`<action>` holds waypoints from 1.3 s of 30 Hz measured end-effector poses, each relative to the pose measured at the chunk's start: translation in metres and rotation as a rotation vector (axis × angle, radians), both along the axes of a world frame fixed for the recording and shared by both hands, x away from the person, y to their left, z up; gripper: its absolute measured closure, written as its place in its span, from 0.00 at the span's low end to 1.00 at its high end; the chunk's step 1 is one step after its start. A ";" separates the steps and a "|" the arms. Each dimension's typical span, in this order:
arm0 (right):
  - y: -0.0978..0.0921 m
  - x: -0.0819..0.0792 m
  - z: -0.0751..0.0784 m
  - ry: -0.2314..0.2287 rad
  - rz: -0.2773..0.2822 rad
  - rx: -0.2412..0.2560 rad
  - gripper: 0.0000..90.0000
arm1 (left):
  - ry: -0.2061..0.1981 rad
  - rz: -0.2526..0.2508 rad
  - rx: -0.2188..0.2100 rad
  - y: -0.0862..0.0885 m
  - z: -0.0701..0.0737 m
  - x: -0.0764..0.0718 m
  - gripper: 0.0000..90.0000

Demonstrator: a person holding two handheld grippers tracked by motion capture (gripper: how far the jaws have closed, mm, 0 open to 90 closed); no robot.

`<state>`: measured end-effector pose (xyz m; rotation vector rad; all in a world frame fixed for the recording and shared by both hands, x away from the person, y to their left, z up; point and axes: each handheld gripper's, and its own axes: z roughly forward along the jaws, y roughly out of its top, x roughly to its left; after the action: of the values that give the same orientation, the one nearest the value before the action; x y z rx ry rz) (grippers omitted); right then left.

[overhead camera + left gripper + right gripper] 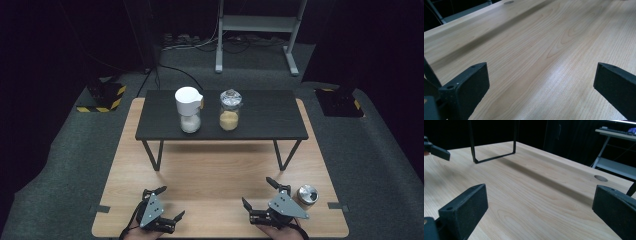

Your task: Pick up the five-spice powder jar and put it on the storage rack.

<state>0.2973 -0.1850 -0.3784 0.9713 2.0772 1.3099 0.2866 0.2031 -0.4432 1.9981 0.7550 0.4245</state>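
A black raised shelf (260, 125) stands on the far half of the light wood table (215, 165). Two jars rest on the shelf. The white-lidded jar (189, 110) holds white powder, and the clear jar (229, 111) beside it holds yellow granules. My left gripper (171, 201) is open near the table's front edge, with bare wood between its jaws (541, 82). At the front right my right gripper (257, 191) is also open and holds nothing (540, 205). A small metal tin (306, 195) sits just right of the right gripper.
The shelf's thin black leg frame (494, 145) stands ahead of the right gripper, with the other gripper's jaw tip (436, 151) at far left. A cable hole (601, 178) marks the tabletop. Grey carpet, a desk frame (255, 30) and striped floor plates (102, 97) surround the table.
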 end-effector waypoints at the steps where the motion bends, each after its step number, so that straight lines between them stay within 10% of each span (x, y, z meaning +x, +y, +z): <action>1: 0.000 -0.001 0.002 0.000 0.001 0.004 0.00 | 0.000 0.001 0.000 0.000 0.000 0.000 0.01; 39: -0.073 -0.015 0.027 -0.024 -0.156 0.021 0.00 | 0.001 -0.007 -0.005 0.000 0.000 0.000 0.01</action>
<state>0.2819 -0.2576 -0.3519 1.0975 1.9309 1.2594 0.2867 0.2034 -0.4433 1.9960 0.7487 0.4165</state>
